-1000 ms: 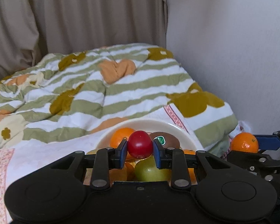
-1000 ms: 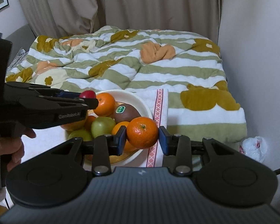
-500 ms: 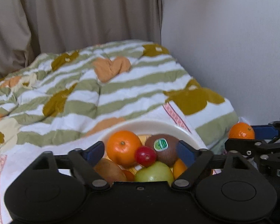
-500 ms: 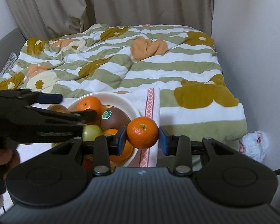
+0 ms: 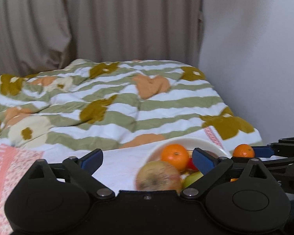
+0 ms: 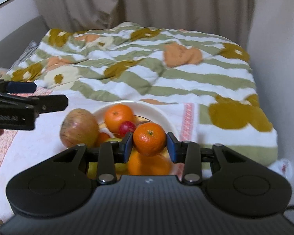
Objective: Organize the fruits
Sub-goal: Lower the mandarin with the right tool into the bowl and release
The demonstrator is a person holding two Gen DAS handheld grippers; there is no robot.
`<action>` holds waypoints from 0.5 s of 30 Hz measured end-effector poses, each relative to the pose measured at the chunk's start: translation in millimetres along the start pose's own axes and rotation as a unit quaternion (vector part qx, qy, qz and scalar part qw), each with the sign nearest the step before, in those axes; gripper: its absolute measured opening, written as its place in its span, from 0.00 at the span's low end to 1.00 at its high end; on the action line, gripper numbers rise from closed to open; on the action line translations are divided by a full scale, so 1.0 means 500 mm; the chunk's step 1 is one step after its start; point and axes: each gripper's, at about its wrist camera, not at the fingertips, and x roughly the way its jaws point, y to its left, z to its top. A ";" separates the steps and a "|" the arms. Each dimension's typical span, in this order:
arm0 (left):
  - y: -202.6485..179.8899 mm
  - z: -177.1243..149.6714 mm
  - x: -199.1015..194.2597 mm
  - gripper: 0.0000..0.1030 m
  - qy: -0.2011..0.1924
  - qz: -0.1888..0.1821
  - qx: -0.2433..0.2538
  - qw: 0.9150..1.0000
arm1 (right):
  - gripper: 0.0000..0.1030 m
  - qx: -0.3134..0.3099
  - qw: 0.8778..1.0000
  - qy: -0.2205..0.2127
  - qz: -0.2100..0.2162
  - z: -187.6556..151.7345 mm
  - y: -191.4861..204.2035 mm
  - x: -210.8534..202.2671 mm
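A white bowl [image 6: 162, 115] of fruit sits on a white cloth on the bed. It holds an orange [image 6: 118, 117], a small red fruit [image 6: 126, 127], a large reddish apple [image 6: 79, 127] at its left edge, green fruit and more oranges. My right gripper [image 6: 149, 146] is shut on a mandarin [image 6: 149, 139], held just above the bowl's near side. My left gripper [image 5: 147, 159] is open and empty, left of the bowl [image 5: 205, 143], with the apple [image 5: 158, 176] and orange [image 5: 174, 156] between its fingers' line of sight. The held mandarin [image 5: 243, 150] shows at the right.
A striped green, white and orange duvet [image 6: 147, 62] covers the bed behind the bowl. A pink patterned cloth [image 5: 7, 168] lies to the left. A wall [image 6: 280, 58] runs along the right, curtains [image 5: 88, 29] hang behind. A white plastic bag [image 6: 282, 166] lies low right.
My left gripper opened, dropped the small red fruit into the bowl, and moved back and to the left. My right gripper moved over the bowl with the mandarin.
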 end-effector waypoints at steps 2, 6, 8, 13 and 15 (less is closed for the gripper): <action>0.018 -0.006 -0.010 0.97 -0.001 0.011 -0.010 1.000 | 0.51 -0.018 1.000 -0.006 0.014 0.001 0.019 0.016; 0.051 -0.023 -0.028 0.97 0.000 0.029 -0.031 0.999 | 0.51 -0.057 0.998 -0.014 0.034 0.000 0.053 0.048; 0.062 -0.032 -0.038 0.97 -0.002 0.043 -0.036 0.998 | 0.51 -0.069 0.997 -0.016 0.040 0.000 0.062 0.059; 0.081 -0.056 -0.057 0.97 0.000 0.060 -0.049 0.997 | 0.54 -0.090 0.995 -0.023 0.049 -0.004 0.080 0.075; 0.086 -0.064 -0.063 0.97 0.001 0.066 -0.050 0.997 | 0.60 -0.103 0.993 -0.032 0.052 -0.009 0.087 0.069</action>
